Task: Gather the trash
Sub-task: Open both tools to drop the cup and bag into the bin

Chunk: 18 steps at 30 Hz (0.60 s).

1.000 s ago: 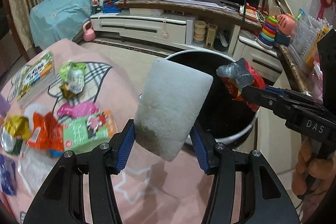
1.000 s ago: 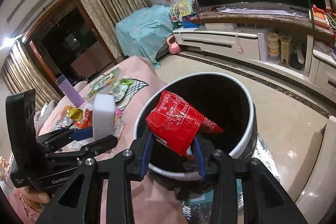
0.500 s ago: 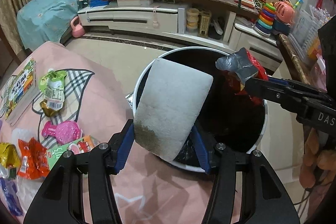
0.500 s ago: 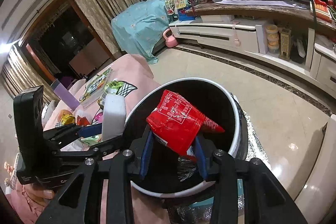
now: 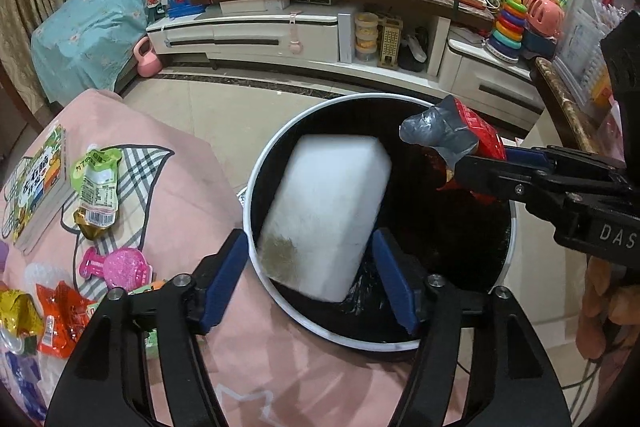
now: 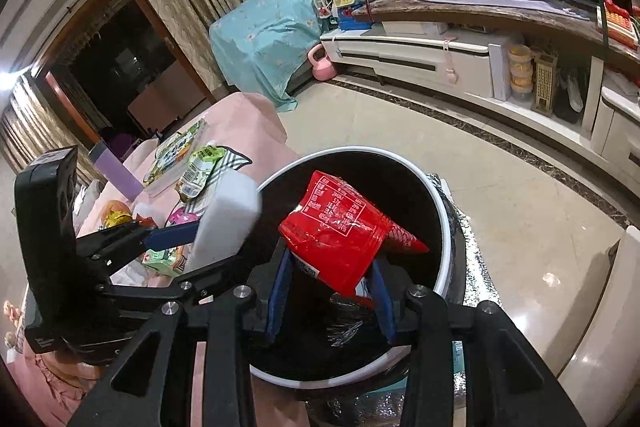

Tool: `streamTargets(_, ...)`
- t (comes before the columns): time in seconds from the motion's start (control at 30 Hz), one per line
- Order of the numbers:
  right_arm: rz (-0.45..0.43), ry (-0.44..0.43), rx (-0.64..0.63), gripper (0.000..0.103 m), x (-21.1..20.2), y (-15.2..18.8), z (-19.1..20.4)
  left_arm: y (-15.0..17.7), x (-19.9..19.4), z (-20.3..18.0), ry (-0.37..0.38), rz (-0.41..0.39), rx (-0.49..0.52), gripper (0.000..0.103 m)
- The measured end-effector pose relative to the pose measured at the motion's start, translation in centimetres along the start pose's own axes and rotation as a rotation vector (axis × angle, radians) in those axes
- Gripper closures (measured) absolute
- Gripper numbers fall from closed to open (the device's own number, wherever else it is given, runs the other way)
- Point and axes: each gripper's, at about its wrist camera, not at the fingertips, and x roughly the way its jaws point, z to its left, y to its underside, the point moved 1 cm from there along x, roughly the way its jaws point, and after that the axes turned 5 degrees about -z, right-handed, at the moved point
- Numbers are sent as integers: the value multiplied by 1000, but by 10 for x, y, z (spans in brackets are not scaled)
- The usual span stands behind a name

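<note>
my left gripper has just spread its jaws, freeing the white foam block over the white-rimmed black bin; my right gripper clamps the red foil wrapper. several packets remain on the table.

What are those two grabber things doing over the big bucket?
A person is tidying up rubbish with a gripper in each hand. The left gripper has just been opening its jaws, and the white foam block between them looks loose, over the black bin. The right gripper grips a crumpled red wrapper above the same bin. More snack packets lie on the pink table cover beside it.
</note>
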Motion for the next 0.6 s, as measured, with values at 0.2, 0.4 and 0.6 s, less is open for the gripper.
streamTargets(0.2, 7, -8, 1, 47, -1, -5, -2, 2, -4, 6, -1, -4, -15, 23)
streamTargets(0.4, 7, -8, 0, 43, -3, -3, 5, 21, -22, 17, 1, -46, -74, 19)
streamTargets(0.6, -25, -33, 24, 22, -9, 9, 18, 58, -43, 35, -8, -91, -193, 16)
